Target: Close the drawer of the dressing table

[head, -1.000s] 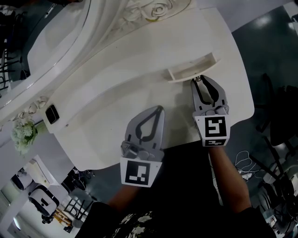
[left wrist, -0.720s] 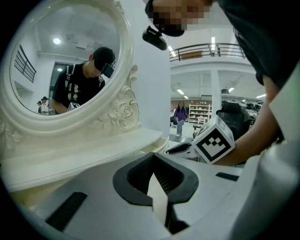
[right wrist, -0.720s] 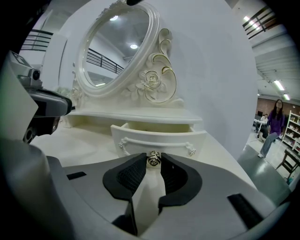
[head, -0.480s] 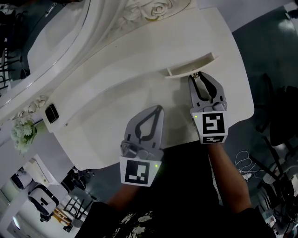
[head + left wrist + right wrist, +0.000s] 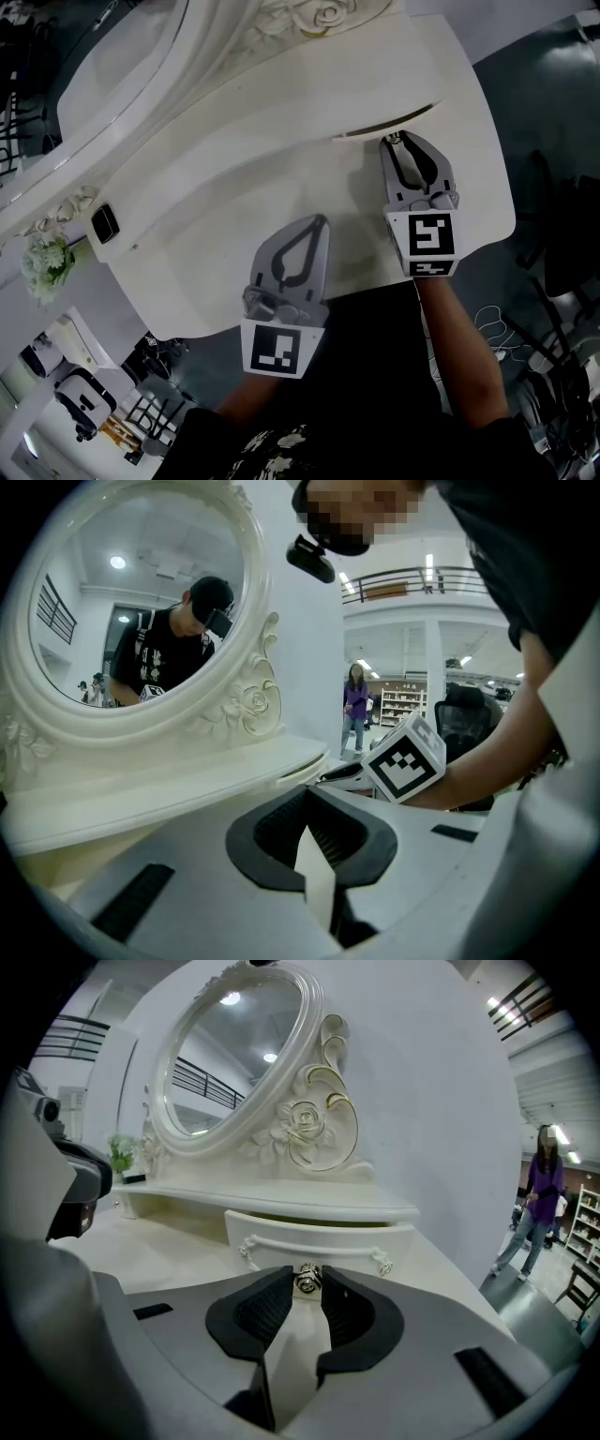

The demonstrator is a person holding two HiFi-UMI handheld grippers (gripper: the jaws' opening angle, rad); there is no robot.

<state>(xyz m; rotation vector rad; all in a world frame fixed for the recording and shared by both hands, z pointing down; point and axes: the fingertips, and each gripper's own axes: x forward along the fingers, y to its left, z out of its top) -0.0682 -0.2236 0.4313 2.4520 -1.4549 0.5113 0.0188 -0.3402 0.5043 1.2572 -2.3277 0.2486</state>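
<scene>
Nearest the person, a black-and-white square marker is carried on the cube of the left gripper and on the cube of the right gripper. Only block patterns are shown on them, and nothing that can be read as lettering.

The left gripper is held low over the front of the table, well apart from the drawer. Its jaws are pressed together at the tips, and nothing is held between them.

The right gripper is set further in and to the right, pointing slightly downward at the drawer front. Its jaws are pinched on the small metal knob, which is gripped right at the fingertips at the middle of the drawer front.

The drawer is fitted under the raised shelf at the back right of the table. It is left out a little, so that a narrow dark slit is seen along its top edge. A cord-like moulding is run across its front, above the knob.

Behind the shelf, an oval mirror is framed in white with a carved rose. At the table's left end a small black object and pale flowers are seen. Far off at the right, a person in purple is seen.
</scene>
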